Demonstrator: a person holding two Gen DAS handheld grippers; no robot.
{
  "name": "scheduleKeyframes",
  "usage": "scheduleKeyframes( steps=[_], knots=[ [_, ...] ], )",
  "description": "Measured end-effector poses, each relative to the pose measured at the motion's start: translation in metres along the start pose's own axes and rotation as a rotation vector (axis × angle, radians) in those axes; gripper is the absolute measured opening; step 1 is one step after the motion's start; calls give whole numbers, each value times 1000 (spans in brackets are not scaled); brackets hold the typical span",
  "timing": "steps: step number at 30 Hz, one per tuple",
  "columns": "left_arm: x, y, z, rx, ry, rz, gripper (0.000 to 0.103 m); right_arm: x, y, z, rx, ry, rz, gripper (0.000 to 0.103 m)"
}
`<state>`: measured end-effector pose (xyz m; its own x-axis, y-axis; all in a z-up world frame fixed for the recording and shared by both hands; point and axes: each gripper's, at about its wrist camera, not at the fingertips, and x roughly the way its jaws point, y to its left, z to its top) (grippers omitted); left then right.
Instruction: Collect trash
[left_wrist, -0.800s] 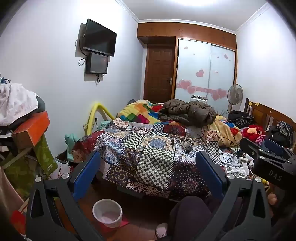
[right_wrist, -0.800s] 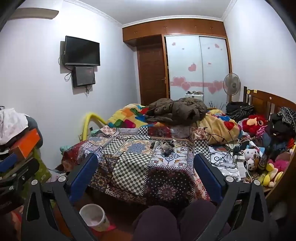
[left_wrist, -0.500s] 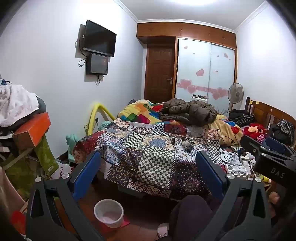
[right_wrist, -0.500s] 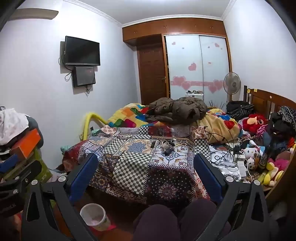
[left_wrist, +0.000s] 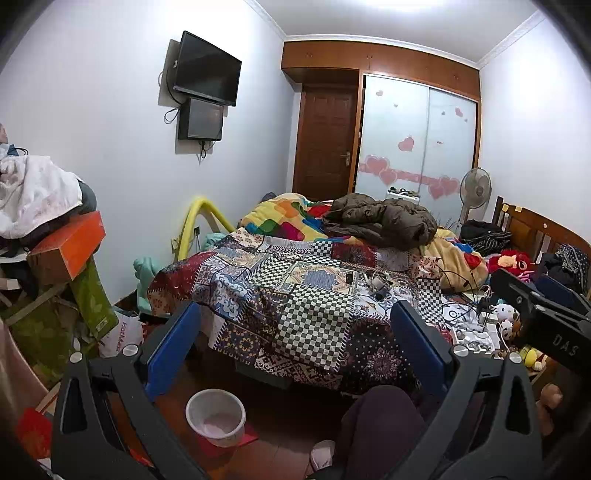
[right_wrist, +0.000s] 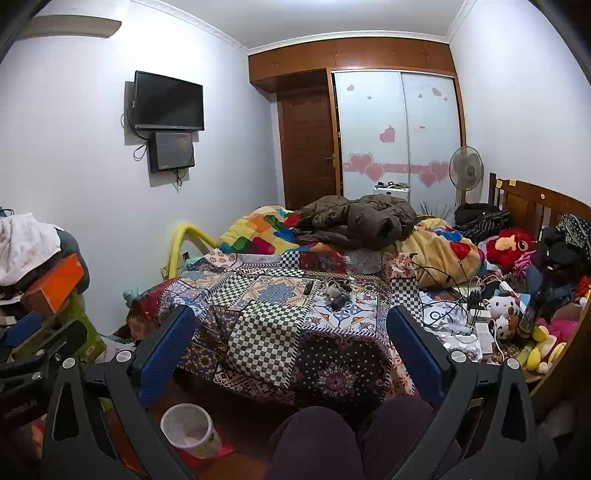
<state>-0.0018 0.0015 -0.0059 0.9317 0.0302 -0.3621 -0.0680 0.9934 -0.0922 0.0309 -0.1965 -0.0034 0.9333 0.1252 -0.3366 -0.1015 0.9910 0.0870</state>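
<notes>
Both grippers, left gripper (left_wrist: 295, 354) and right gripper (right_wrist: 291, 350), are released and empty, unchanged from earlier frames. Wastebasket (left_wrist: 215, 417) stands on the floor before the bed (left_wrist: 314, 317). Only the right view shows the plush pile (right_wrist: 517, 317) fully.

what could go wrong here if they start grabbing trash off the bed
Cables tangle among the small items on the patchwork bedspread, so a grab could snag a cord and drag chargers along. The white bin stands on the floor close to the person's knee, easy to knock over. Both grippers' jaws stand open and empty.
</notes>
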Motion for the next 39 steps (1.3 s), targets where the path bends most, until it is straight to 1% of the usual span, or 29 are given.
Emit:
scheduleKeyframes(
  steps=[13,18,30,39],
  knots=[
    [1,-1,-2,-7,0,6,103,-1,4,1,-8,-7,6,103],
    [0,6,-5,-23,1,6,103,-1,7,1,-17,-6,13,103],
    [-1,9,-7,-36,5,10,103,-1,9,2,-14,-7,20,103],
    [0,8,-9,-22,5,12,103,0,9,1,-11,1,24,103]
  ],
)
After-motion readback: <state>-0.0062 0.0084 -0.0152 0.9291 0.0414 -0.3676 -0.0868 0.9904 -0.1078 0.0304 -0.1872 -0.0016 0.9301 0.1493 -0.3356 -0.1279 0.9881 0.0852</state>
